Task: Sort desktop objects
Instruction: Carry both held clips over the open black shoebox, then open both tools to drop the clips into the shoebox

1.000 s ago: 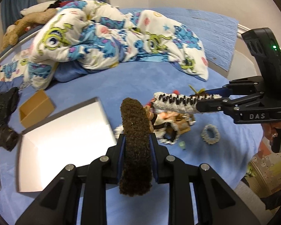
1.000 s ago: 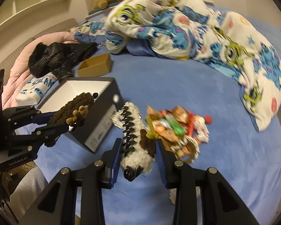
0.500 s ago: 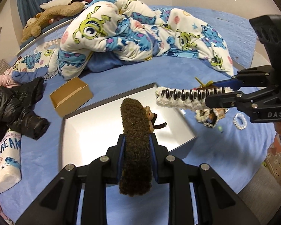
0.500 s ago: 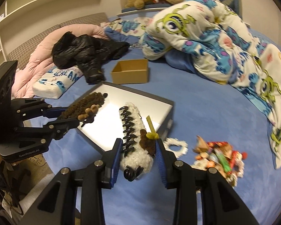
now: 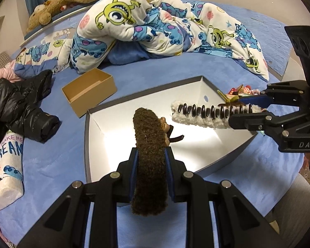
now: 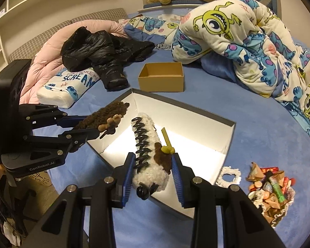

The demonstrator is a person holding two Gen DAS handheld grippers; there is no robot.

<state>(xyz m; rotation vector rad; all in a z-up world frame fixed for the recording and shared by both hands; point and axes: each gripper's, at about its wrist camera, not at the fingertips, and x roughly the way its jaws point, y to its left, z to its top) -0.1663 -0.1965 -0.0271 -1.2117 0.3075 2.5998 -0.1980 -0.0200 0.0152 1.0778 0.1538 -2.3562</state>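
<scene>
Left wrist view: both grippers have swung over from the pile to the grey box [image 5: 233,153]. The left gripper [image 5: 150,161] clamps the brown fuzzy clip [image 5: 149,157] above the box's near edge.

Right wrist view: the right gripper [image 6: 152,171] pinches the white fuzzy clip [image 6: 148,155] over the near corner. Both look ready to drop; the trinket pile [image 6: 268,192] remains on the bed [image 6: 258,128].

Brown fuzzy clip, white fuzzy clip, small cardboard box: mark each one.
brown fuzzy clip [image 5: 149,165], left wrist view, mid-body between the tongs
white fuzzy clip [image 6: 149,171], right wrist view, woolly body
small cardboard box [image 6: 161,83], right wrist view, front wall
</scene>
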